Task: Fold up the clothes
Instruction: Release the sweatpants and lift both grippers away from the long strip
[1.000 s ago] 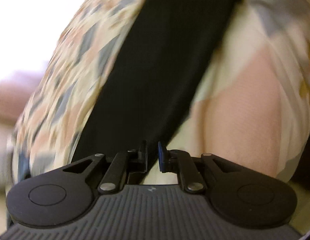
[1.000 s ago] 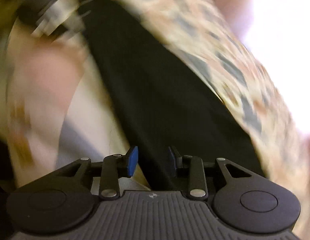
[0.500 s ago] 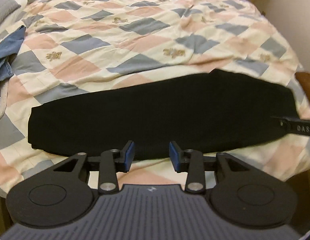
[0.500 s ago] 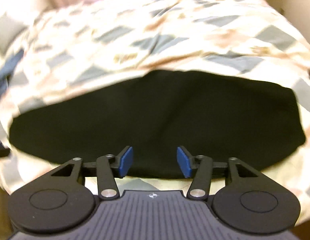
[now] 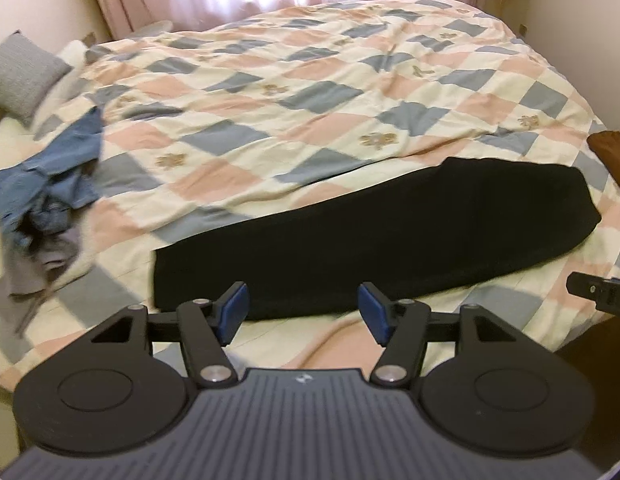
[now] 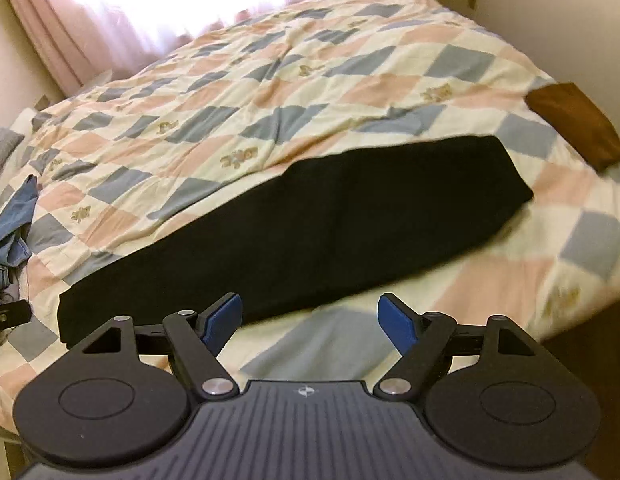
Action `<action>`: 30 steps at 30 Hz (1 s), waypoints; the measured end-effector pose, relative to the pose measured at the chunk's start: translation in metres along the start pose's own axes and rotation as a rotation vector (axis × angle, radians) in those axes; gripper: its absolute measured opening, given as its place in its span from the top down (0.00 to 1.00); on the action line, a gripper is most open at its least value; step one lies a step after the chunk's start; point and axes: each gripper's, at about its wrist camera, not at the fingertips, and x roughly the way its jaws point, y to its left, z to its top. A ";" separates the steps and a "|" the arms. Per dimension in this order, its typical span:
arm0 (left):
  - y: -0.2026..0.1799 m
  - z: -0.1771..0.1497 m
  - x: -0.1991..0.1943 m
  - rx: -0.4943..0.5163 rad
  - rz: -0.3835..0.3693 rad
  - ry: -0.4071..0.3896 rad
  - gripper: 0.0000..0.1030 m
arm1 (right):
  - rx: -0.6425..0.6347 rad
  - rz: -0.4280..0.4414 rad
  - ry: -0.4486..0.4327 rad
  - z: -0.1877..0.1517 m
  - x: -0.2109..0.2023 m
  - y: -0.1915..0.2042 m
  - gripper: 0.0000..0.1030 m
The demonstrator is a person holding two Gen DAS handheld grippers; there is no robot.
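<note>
Both claws are up in the air over the bed, and each one is opening wider with nothing between its blue pads. Left claw [image 5: 302, 312] hangs over the near edge of the black cloth [image 5: 374, 236]. Right claw [image 6: 310, 322] hangs just past that same near edge, over the checked blanket [image 6: 270, 92].

A second ago it was very different. Both claws were down low and nearly shut, right up against the black cloth, and the pictures were all blurry. Half a second ago they had let go and stood partly open. Now they are higher and wider, and much more of the bed shows. The black cloth has stayed flat where it was put.

Counting things: two claws, each with two blue pads. One black cloth, folded into a long strip, lying across the near side of the blanket. One checked blanket with pink, blue and cream squares. One heap of blue clothes [image 5: 50, 188], far off to the left of the black cloth, with something grey mixed in under it. One grey pillow [image 5: 22, 76] past that heap, further from the black cloth. One brown thing [image 6: 574, 124] just beyond the right end of the black cloth; I cannot tell what it is. One pink curtain [image 6: 50, 32] behind the bed, at a bright window
</note>
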 end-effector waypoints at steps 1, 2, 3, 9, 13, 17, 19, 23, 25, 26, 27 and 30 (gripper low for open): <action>0.010 -0.008 -0.007 -0.001 0.003 -0.004 0.44 | 0.015 0.001 -0.002 -0.012 -0.007 0.009 0.24; 0.020 -0.017 -0.012 -0.003 0.007 -0.006 0.44 | 0.025 0.007 -0.005 -0.021 -0.013 0.018 0.24; 0.029 -0.025 -0.017 -0.005 0.009 -0.008 0.44 | 0.031 0.012 -0.011 -0.030 -0.017 0.028 0.22; 0.069 -0.077 -0.044 0.008 0.011 0.008 0.44 | 0.037 0.005 -0.061 -0.094 -0.058 0.076 0.19; 0.081 -0.099 -0.064 0.024 -0.008 0.016 0.44 | 0.037 -0.019 -0.040 -0.127 -0.082 0.093 0.19; 0.089 -0.109 -0.076 0.007 -0.018 0.002 0.39 | 0.004 -0.046 -0.037 -0.143 -0.101 0.103 0.17; 0.091 -0.113 -0.078 -0.004 -0.017 0.005 0.39 | -0.034 -0.062 -0.041 -0.145 -0.105 0.109 0.17; 0.093 -0.113 -0.076 -0.020 -0.003 0.014 0.39 | -0.086 -0.064 -0.048 -0.143 -0.106 0.120 0.16; 0.094 -0.110 -0.074 -0.030 0.005 0.017 0.39 | -0.103 -0.053 -0.051 -0.141 -0.104 0.123 0.15; 0.094 -0.108 -0.071 -0.035 0.009 0.020 0.39 | -0.111 -0.051 -0.051 -0.139 -0.102 0.124 0.15; 0.094 -0.106 -0.068 -0.036 0.013 0.023 0.39 | -0.120 -0.051 -0.051 -0.137 -0.099 0.125 0.15; 0.089 -0.097 -0.058 -0.025 0.015 0.021 0.39 | -0.139 -0.051 -0.049 -0.130 -0.091 0.125 0.15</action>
